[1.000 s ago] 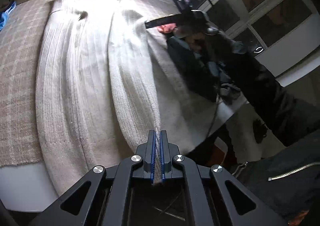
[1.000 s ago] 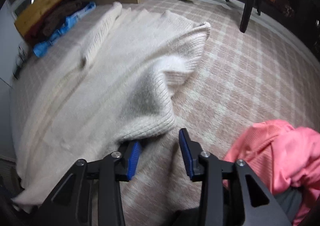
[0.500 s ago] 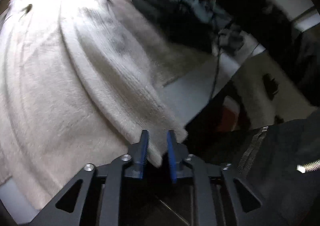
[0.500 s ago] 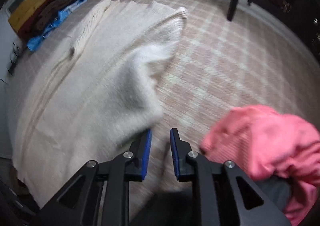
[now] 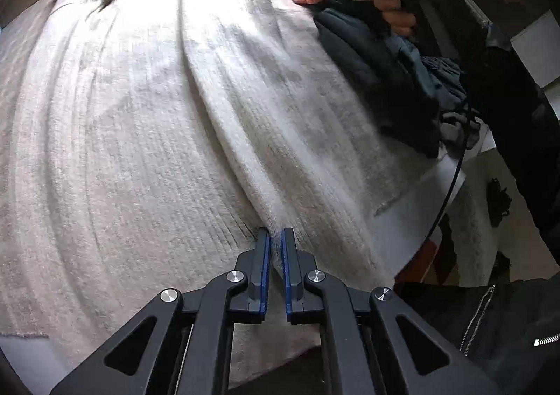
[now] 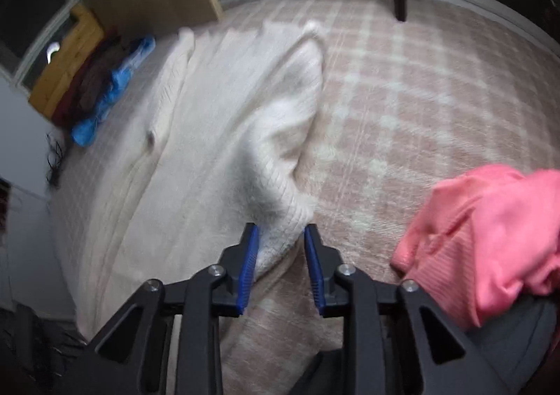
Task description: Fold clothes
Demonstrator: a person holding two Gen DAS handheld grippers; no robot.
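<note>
The cream ribbed knit sweater [image 5: 147,136] lay spread over the pink-and-white checked cloth [image 6: 437,108] covering the bench, with one near edge reaching the bench's front rim. The left hand-held gripper [image 5: 275,248] had just been closing and was seen nearly shut, a raised ridge of the knit pinched between its blue pads. The right hand-held gripper [image 6: 281,248] stood part-way apart around a lifted corner of the same sweater; whether its pads pressed the fabric could not be told from the blurred right wrist view. Several risks were judged from this position. A thin pinch on the left side could slip out of the loose knit once the fold was pulled, and an unsecured right corner would let the panel sag and fold crookedly. Uneven pulling between the two sides could also stretch the ribbing or drag the whole garment toward the bench edge. To the right of the sweater, a salmon-pink crumpled garment [image 6: 490,237] lay near the right hand-held gripper, and a dark blue-grey heap of clothing [image 5: 395,80] lay touching the sweater's side; either could be caught or could block a flat fold. A bright blue folded cloth [image 6: 115,87] lay at the far corner, well apart.
</note>
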